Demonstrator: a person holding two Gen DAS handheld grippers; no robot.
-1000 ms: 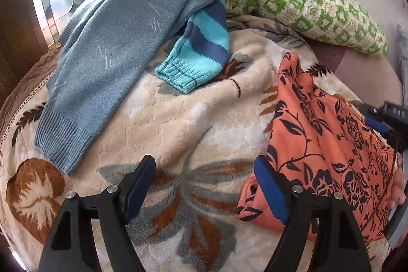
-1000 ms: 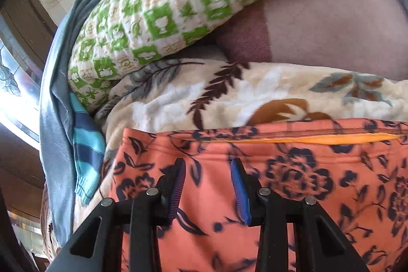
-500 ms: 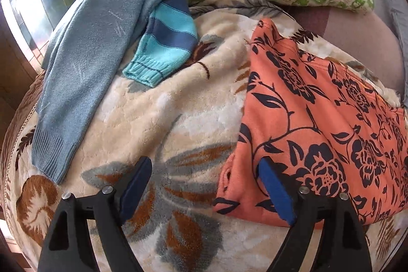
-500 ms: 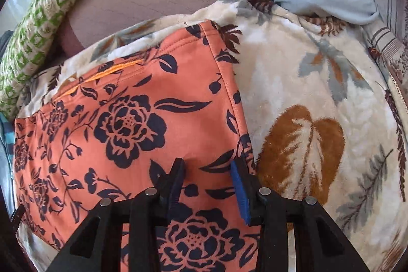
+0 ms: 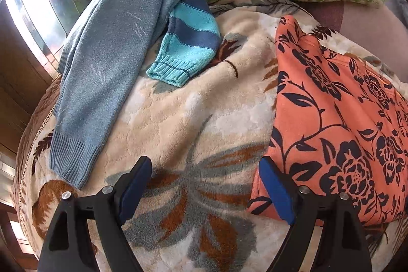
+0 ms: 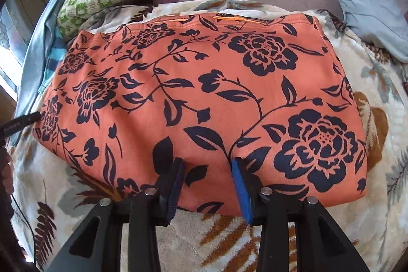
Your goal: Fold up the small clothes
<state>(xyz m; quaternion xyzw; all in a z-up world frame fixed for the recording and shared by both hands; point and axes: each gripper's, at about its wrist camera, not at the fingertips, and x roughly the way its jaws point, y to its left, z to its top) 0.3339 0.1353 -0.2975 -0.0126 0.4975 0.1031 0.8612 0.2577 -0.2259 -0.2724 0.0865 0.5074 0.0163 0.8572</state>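
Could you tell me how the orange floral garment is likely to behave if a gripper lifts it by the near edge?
The garment looks like thin, soft cloth lying folded flat, so it would probably droop and unfold. It seems light. On the plush blanket it may drag rather than slide.

Left claw [image 5: 206, 190] spread wide, right claw [image 6: 207, 185] partly open, both angled downward

both wrist cameras look steeply down at the bed from close above; the left faces its left part, and both share the orange black-flowered folded cloth [image 5: 339, 124] [image 6: 204, 103].
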